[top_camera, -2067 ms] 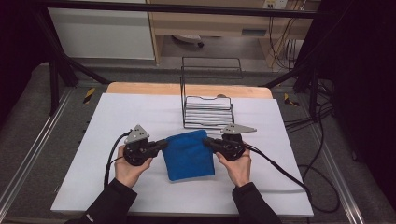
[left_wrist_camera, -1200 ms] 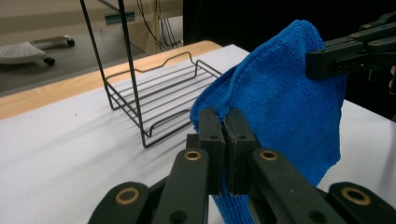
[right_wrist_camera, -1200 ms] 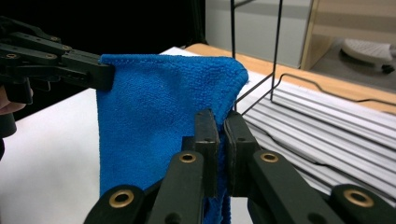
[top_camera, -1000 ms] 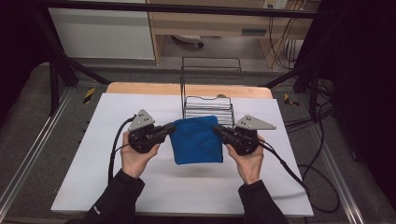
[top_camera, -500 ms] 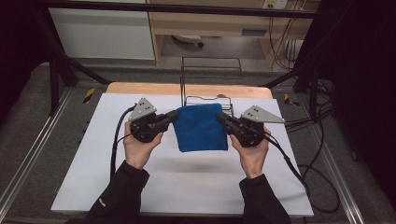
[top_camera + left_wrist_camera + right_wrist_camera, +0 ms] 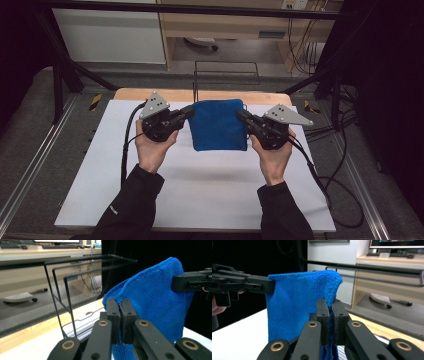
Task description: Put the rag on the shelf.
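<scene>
Blue cloth (image 6: 218, 125), clamped at both upper corners by shut left gripper (image 6: 186, 114) and right gripper (image 6: 243, 117), has been lifted clear of table (image 6: 200, 195), likely bound for wire rack (image 6: 62, 290).

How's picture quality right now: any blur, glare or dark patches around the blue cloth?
High view: soft, evenly lit white table, surroundings dark, folded blue terry cloth casts a faint shadow below. Left gripper view: cloth weave and jaws sharp, black wire rack clear, background bright. Right gripper view: cloth sharp, left half black.
</scene>
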A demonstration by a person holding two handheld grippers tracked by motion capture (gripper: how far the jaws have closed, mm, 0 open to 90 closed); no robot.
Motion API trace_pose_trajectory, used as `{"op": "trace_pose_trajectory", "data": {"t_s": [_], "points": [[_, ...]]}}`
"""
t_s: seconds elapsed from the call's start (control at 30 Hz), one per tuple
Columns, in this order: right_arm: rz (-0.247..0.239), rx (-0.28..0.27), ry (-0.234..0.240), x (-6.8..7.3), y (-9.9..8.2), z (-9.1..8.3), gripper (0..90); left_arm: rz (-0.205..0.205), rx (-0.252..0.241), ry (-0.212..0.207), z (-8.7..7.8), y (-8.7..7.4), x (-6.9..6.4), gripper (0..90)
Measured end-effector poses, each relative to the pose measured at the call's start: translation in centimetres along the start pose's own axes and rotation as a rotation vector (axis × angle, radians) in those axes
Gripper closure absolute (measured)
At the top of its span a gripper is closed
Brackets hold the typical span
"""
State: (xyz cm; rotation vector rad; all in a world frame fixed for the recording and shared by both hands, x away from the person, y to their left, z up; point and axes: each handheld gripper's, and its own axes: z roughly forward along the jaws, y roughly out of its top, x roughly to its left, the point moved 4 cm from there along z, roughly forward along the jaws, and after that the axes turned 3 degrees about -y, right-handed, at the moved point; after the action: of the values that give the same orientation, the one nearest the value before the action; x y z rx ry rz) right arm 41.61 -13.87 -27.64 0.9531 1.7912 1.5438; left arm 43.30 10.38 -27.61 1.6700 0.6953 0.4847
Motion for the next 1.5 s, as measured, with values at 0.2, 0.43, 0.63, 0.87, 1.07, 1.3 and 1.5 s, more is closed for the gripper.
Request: {"op": "trace_pose_trajectory", "data": {"t_s": [0.2, 0.43, 0.63, 0.87, 1.07, 1.3, 1.5], "points": [[-0.003, -0.034, -0.013, -0.1, 1.0, -0.1, 86.4, 0.006, -0.034, 0.004, 0.0, 1.2, 0.0, 87.4], [-0.017, -0.059, -0.020, -0.2, 2.1, -0.1, 86.4, -0.003, -0.075, 0.008, 0.0, 2.2, 0.2, 87.5], [-0.037, -0.091, -0.042, -0.3, 3.5, -0.1, 86.4, -0.001, -0.108, 0.010, 0.1, 3.2, 0.3, 87.5], [-0.051, -0.114, -0.056, -0.6, 4.7, 0.0, 86.4, 0.004, -0.138, 0.013, 0.2, 4.5, 0.5, 87.5], [-0.056, -0.141, -0.069, -0.7, 6.0, 0.1, 86.4, 0.003, -0.165, 0.014, 0.4, 5.5, 0.8, 87.4], [-0.067, -0.167, -0.081, -1.2, 7.4, 0.2, 86.5, 0.010, -0.191, 0.016, 0.8, 6.9, 0.8, 87.5], [-0.065, -0.180, -0.096, -1.8, 8.5, 0.4, 86.5, 0.015, -0.208, 0.025, 1.2, 8.2, 0.8, 87.5]]}}
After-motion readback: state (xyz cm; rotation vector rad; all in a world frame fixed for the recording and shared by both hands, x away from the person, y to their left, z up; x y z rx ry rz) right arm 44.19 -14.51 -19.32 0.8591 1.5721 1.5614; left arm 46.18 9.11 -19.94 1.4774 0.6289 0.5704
